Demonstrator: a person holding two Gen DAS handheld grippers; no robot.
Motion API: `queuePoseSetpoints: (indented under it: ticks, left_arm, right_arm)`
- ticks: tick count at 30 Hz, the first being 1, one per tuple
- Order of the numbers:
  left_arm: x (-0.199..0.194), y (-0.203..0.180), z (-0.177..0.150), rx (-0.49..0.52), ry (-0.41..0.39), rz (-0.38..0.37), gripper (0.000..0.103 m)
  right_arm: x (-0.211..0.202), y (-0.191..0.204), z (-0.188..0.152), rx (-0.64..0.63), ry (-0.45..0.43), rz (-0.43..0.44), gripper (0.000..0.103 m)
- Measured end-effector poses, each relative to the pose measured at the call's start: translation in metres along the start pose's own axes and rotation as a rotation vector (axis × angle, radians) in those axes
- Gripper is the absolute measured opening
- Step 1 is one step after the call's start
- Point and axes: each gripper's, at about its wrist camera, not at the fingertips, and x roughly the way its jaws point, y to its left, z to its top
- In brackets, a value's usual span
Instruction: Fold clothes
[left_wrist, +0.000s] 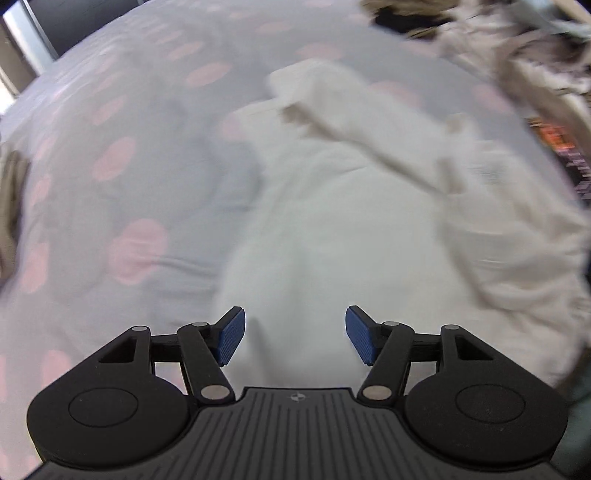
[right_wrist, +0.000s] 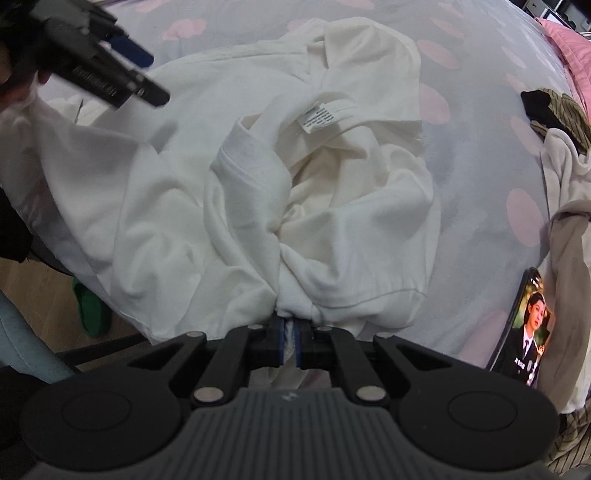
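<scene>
Right gripper pinching the crumpled white cotton T-shirt on the pink-dotted grey bedsheet; left gripper spread, empty; grab an opposite hem, pull taut, flatten first.

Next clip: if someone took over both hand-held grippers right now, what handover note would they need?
Right hand-held gripper: shut on a bunched bit of the white T-shirt.
Left hand-held gripper: open, nothing between its pads, over the shirt.
Shirt: crumpled on the spotted bedsheet, care label showing, partly over the bed edge.
Nearby: a phone playing video, more clothes at the right.
Done: no fold visible.
Left: spread it flat, fold, then the rest.
</scene>
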Motion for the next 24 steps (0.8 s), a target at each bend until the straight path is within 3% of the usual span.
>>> queuePoseSetpoints:
  ticks: [5, 10, 13, 15, 16, 24]
  left_arm:
    - [0.023, 0.022, -0.003, -0.090, 0.056, -0.010, 0.060]
    - [0.029, 0.024, -0.004, -0.149, 0.045, -0.023, 0.063]
    - [0.026, 0.015, -0.005, -0.140, 0.022, -0.032, 0.041]
    - [0.022, 0.008, -0.007, -0.130, 0.009, -0.050, 0.012]
    - [0.020, 0.004, -0.009, -0.124, 0.002, -0.046, 0.007]
    - [-0.023, 0.003, -0.019, -0.166, -0.103, -0.003, 0.002]
  right_arm:
    - [0.012, 0.002, 0.006, -0.022, 0.021, -0.004, 0.007]
    - [0.017, 0.005, 0.009, -0.038, 0.030, -0.011, 0.007]
    - [0.018, 0.006, 0.011, -0.042, 0.032, -0.015, 0.007]
    - [0.017, 0.007, 0.012, -0.044, 0.032, -0.019, 0.007]
    - [0.017, 0.007, 0.012, -0.046, 0.031, -0.022, 0.007]
    - [-0.006, 0.012, 0.009, -0.064, -0.023, -0.058, 0.006]
